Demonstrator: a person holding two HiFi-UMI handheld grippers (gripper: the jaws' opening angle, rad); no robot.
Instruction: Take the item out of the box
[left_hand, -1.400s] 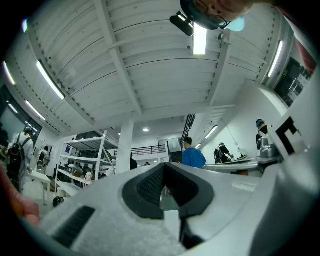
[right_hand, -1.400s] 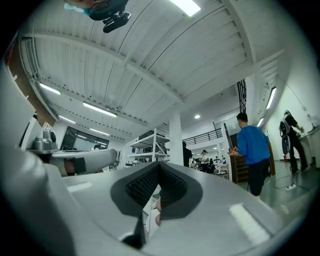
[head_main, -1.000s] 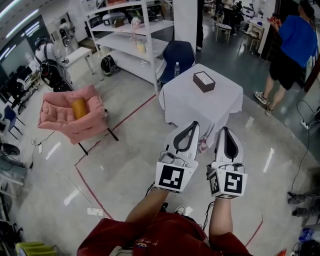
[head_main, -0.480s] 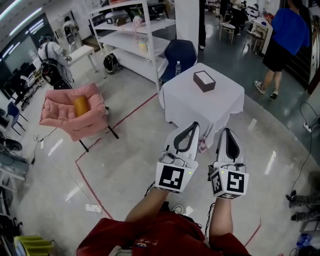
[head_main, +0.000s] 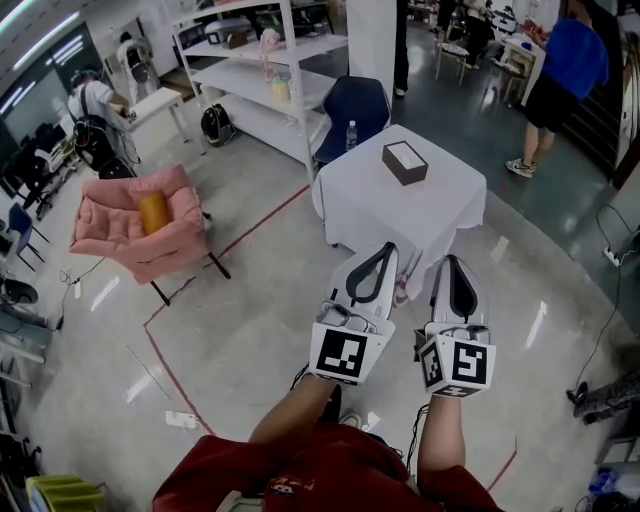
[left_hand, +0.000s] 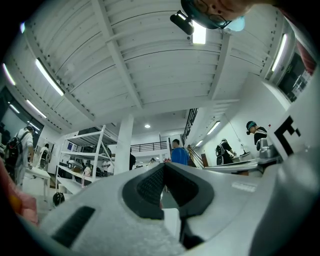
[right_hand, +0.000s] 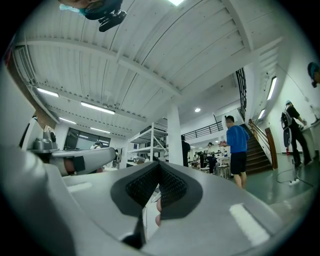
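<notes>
**A:** Fingers, both sides?

**B:** The left gripper (head_main: 384, 249) is holding its fingers (left_hand: 147, 186) clenched together with nothing between them. The right gripper (head_main: 449, 259) is doing the same with its fingers (right_hand: 172, 187). Both are empty and pointing toward the surface (head_main: 380, 210).

**A:** And the task's thing?

**B:** The box (head_main: 405, 162) is sitting on the cloth-covered surface, toward its far side and well apart from both grippers, with open floor between. The item itself is not showing. Whether the light top is a lid or an open interior cannot be told from here.

**A:** What is at risk of going wrong?

**B:** Three things, as judgement.
- If the fingers are reaching the box clenched, they are likely nudging it rather than gripping it, and pushing it toward the far edge.
- The cloth is hanging loose over the sides, so a gripper catching it is dragging the box along.
- If one gripper is lifting the item while the other is not steadying the box, the whole box is probably coming up with it.
</notes>
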